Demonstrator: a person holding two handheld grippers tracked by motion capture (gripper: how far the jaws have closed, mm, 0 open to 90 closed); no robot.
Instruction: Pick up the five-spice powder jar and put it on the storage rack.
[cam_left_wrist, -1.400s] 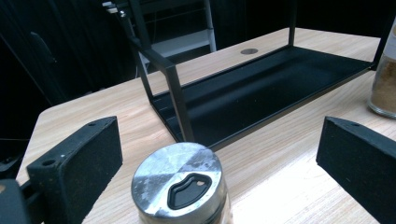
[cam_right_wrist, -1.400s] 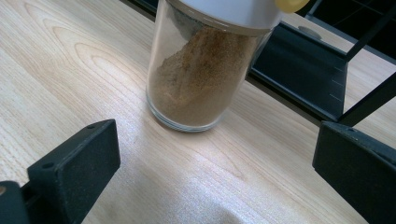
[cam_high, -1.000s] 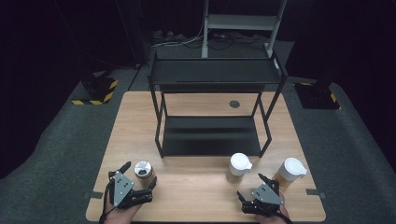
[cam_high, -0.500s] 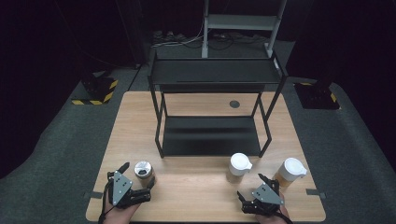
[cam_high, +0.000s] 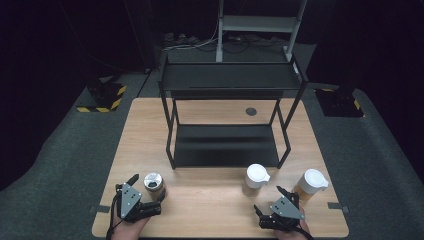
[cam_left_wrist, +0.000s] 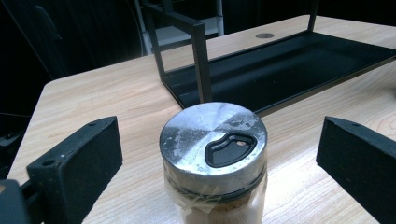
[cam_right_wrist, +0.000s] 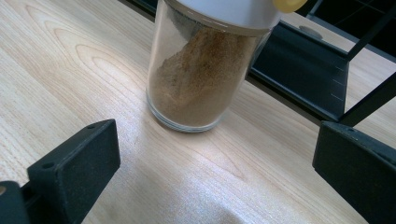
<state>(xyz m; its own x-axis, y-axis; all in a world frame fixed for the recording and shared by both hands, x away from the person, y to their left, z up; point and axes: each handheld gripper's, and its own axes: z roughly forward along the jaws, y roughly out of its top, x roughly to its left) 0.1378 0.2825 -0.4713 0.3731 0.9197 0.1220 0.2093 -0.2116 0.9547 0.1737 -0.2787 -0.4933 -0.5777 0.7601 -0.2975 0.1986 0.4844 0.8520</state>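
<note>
Two spice jars lined up for grasping before the black shelf rack (cam_high: 227, 115).

High view: the left hand-held gripper (cam_high: 150, 192) brackets the metal-lidded jar (cam_high: 153, 182) at the tabletop (cam_high: 210, 210) front. Left gripper view: jaws released, clear of that jar (cam_left_wrist: 214, 158). Right gripper view: right hand-held gripper (cam_right_wrist: 215, 182) released, short of the white-lidded jar (cam_right_wrist: 205, 70).

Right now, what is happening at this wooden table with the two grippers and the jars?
A person holds a gripper in each hand at the near edge of the light wooden table. The left gripper is open, its jaws on either side of a small glass jar with a round metal lid without touching it. The right gripper is also open and faces a clear jar of brown powder with a white lid. A second white-lidded jar stands to its right. The black metal two-level shelf behind holds nothing.
</note>
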